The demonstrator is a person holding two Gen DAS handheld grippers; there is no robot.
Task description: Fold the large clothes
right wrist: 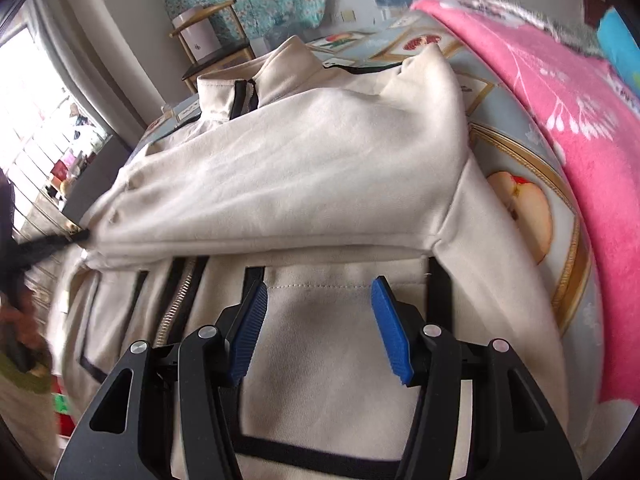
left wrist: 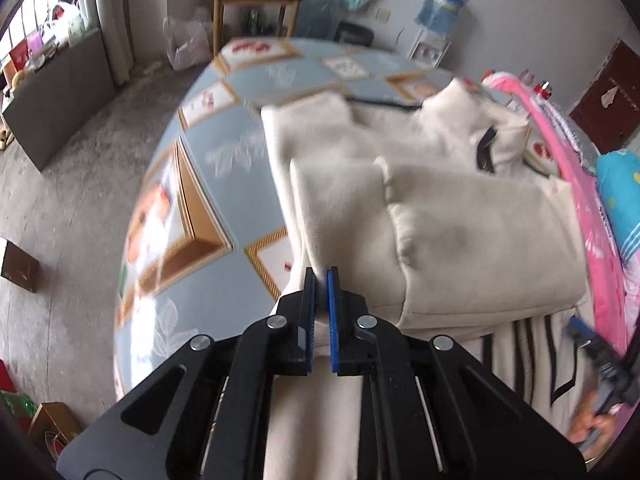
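Left gripper (left wrist: 322, 274) is clamped on a fold of the cream jacket's (left wrist: 460, 236) sleeve (left wrist: 340, 200), the pinched fabric hidden between the blue pads; right gripper (right wrist: 320, 292) hangs half-open over the jacket's black-trimmed front with nothing between its ribbed pads. Jacket is soft matte knit with a metal zipper (right wrist: 176, 304), lying on the glossy fruit-print tablecloth (left wrist: 200, 176). Far side is motion-blurred; a fuzzy pink blanket (right wrist: 560, 100) runs alongside, cut off at the frame edge.
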